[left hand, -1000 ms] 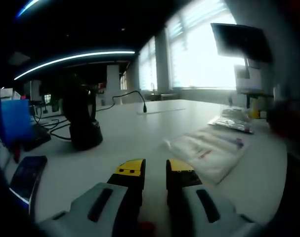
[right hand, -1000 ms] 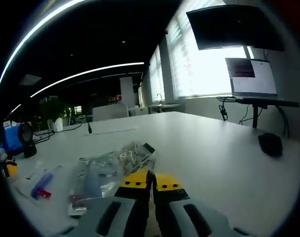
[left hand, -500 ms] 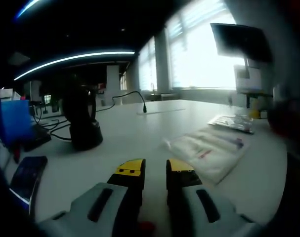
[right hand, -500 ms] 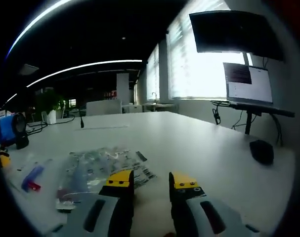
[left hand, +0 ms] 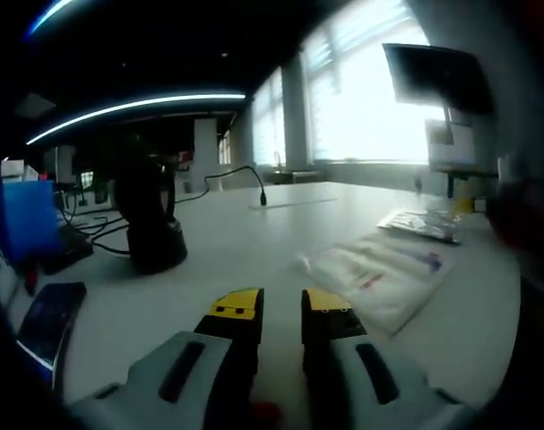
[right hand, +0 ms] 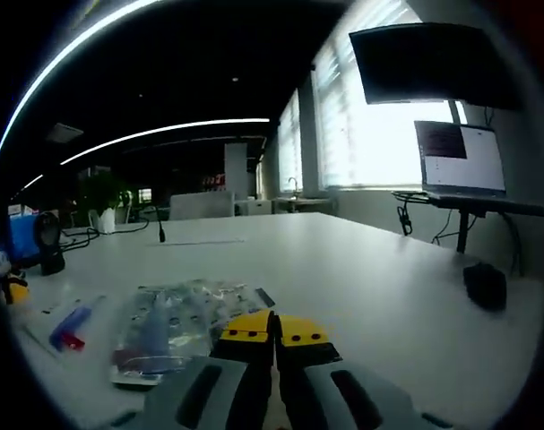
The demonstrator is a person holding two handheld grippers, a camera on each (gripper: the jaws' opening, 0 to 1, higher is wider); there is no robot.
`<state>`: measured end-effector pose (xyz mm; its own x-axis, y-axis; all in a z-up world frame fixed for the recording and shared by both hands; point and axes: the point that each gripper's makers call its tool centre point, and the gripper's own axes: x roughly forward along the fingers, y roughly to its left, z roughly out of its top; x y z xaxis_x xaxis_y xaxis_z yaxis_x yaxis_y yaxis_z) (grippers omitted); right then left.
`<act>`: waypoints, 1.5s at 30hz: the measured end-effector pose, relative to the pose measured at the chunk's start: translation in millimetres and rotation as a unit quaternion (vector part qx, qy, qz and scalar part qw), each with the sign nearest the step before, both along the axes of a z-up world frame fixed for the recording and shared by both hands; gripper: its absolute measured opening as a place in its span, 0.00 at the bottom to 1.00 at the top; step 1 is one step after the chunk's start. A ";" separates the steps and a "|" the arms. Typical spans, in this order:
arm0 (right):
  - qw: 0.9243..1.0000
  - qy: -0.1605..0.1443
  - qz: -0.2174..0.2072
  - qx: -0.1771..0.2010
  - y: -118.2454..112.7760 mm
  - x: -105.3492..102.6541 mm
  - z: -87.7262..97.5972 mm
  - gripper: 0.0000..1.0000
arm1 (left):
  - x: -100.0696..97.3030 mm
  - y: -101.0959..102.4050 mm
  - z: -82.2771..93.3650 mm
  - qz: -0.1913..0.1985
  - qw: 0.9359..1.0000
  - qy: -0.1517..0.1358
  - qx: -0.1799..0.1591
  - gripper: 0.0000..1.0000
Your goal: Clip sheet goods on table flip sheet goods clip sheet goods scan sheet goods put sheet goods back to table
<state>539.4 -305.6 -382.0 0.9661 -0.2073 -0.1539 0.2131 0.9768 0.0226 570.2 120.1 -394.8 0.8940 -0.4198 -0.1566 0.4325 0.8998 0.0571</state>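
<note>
Your right gripper (right hand: 273, 330) sits low over the desk (right hand: 370, 260) with its yellow-tipped fingers (right hand: 247, 327) pressed together. From the right gripper view you cannot tell whether they pinch the near edge of the clear packet (right hand: 177, 327) or meet just beside it. The packet lies flat on the desk just ahead and to the left of those fingers, its long axis running away from you and slightly left. Inside the clear film you can make out a bluish piece and a dark red one near the closer end, but the contents are too blurred to name. Further left lies a second, white packet (right hand: 61, 330) with a blue and red mark.

Your left gripper (left hand: 280, 309) hovers over bare desk with its fingers (left hand: 237, 309) a narrow gap apart and nothing between them. In the left gripper view the white packet (left hand: 379, 273) lies ahead and to the right of those fingers, with the clear packet (left hand: 421, 222) beyond it, well apart from that gripper. A black stand scanner (left hand: 149, 219) stands ahead to the left, and a dark phone (left hand: 47, 327) lies at the left edge.

The right gripper is plainly the nearer one to the clear packet, so the clipping falls to it. If the grip is not on the film, open up and come in along the near edge.
</note>
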 end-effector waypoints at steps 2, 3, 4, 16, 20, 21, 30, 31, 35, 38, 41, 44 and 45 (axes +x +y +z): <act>1.000 -0.004 0.007 0.001 0.4 0.6 1.6 0.00 | -3.6 -2.3 -0.1 0.000 1.000 0.000 0.001 0.09; 1.000 -0.004 0.011 0.001 1.0 0.9 2.1 0.00 | -0.1 -0.3 -0.6 0.000 1.000 0.001 0.001 0.09; 1.000 -0.005 0.017 0.001 2.4 1.2 2.6 0.00 | 0.0 -0.3 -0.9 0.000 1.000 0.001 0.002 0.09; 0.996 -0.008 0.089 -0.019 28.3 2.4 5.9 0.00 | -11.2 -7.6 -1.5 0.000 1.000 0.002 0.005 0.09; 0.993 -0.009 0.114 -0.019 37.7 2.8 7.1 0.00 | -14.7 -9.7 -0.8 0.001 1.000 0.002 0.004 0.09; 0.992 -0.009 0.127 -0.019 41.9 3.2 7.6 0.00 | -15.6 -10.4 -0.6 0.000 1.000 0.003 0.004 0.09; 0.983 -0.006 0.183 -0.033 58.5 -0.7 9.4 0.00 | -18.2 -12.4 0.7 0.000 1.000 0.002 0.004 0.09; 0.981 -0.005 0.189 -0.035 60.0 -1.2 9.2 0.00 | -18.0 -12.4 0.8 0.000 1.000 0.002 0.004 0.09; 0.978 -0.001 0.204 -0.035 60.9 -2.6 8.4 0.00 | -17.6 -12.4 0.7 0.000 1.000 0.002 0.004 0.09; 0.976 0.001 0.215 -0.038 63.7 -5.0 7.6 0.00 | -17.2 -12.4 0.5 0.000 1.000 0.004 0.004 0.09; 0.973 0.003 0.228 -0.045 65.8 -6.4 7.1 0.00 | -17.0 -12.5 0.5 -0.001 1.000 0.004 0.003 0.09; 0.967 0.006 0.249 -0.046 71.3 -8.9 4.7 0.00 | -16.7 -12.3 0.4 -0.001 1.000 0.004 0.003 0.09; 0.965 0.007 0.257 -0.047 72.9 -9.7 3.6 0.00 | -16.4 -12.1 0.4 -0.001 1.000 0.004 0.003 0.09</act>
<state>529.7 -232.8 -378.4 0.9431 0.2851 -0.1709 -0.3004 0.9511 -0.0714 553.8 108.0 -394.5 0.8917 -0.4207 -0.1669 0.4349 0.8985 0.0589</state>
